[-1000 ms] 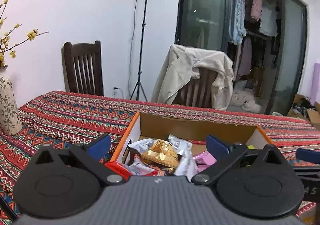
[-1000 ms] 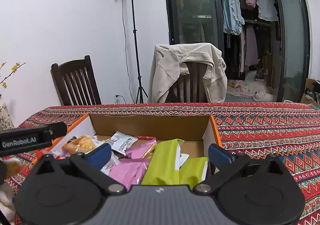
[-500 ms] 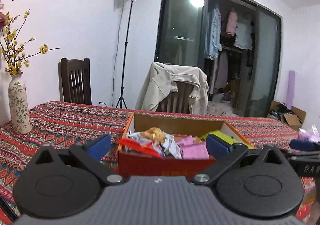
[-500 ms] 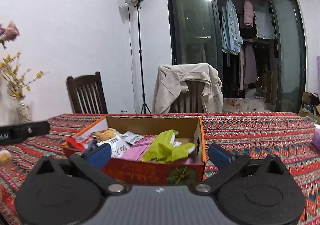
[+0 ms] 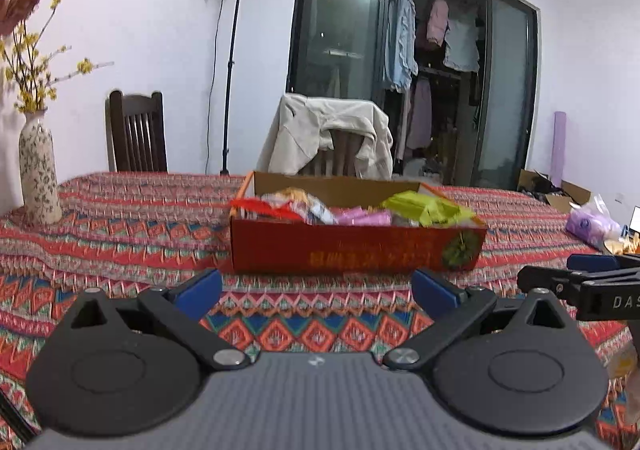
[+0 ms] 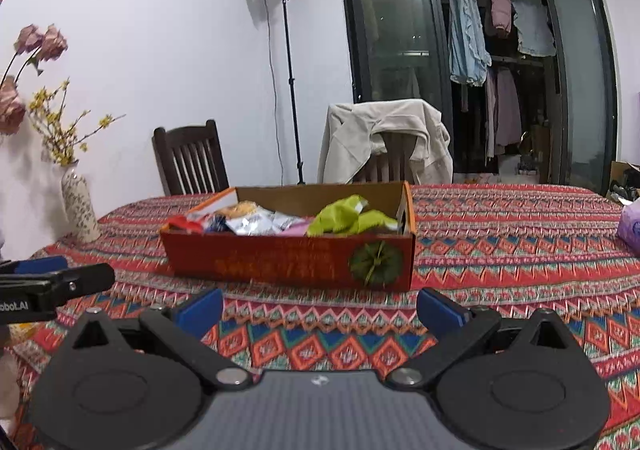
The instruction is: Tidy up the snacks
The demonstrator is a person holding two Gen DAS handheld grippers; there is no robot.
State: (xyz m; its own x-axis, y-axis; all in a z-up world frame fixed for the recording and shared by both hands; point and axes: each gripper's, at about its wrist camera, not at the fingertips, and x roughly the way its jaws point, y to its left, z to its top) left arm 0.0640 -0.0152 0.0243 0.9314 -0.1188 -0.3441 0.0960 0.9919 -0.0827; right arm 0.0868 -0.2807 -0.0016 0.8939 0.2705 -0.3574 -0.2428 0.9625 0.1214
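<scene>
- A red cardboard box (image 5: 356, 250) of snacks stands on the bench (image 5: 120, 218), straight ahead of the left tool (image 5: 316, 292) and apart from its tips, with a strip of patterned cloth between them.
- The box is shallow and open-topped, its inside plain brown card, its near face red with orange print too blurred to read and a round green emblem toward the right end.
- Packets are heaped loosely above its rim: lime-green wrappers (image 6: 352, 216) fill the right end, a pink packet (image 5: 362, 216) lies at the middle, silver packets (image 6: 256, 224) sit left of centre, and a red wrapper (image 5: 256, 206) hangs over the left corner. A golden-orange one shows behind the silver ones.
- One box is in view; the packets overlap too much for a sure count, though five colours can be told apart.
- The left tool's two blue-padded fingers stand spread wide with nothing between them but bare cloth.
- The right tool (image 6: 320, 310) faces the same box from a little further right, its two blue fingers likewise spread wide and empty.
- Each tool shows at the edge of the other's view, the two held side by side.
- Beyond the box stand two dark wooden chairs; the chair (image 6: 188, 158) on the left is bare, the other carries a beige jacket (image 5: 332, 138).
- One patterned vase (image 5: 38, 174) of flowers stands on the bench, far left of both tools.
- One lamp stand (image 6: 290, 78) rises behind the chairs.
- A purple packet (image 5: 592, 224) lies on the bench, far right of the tools.
</scene>
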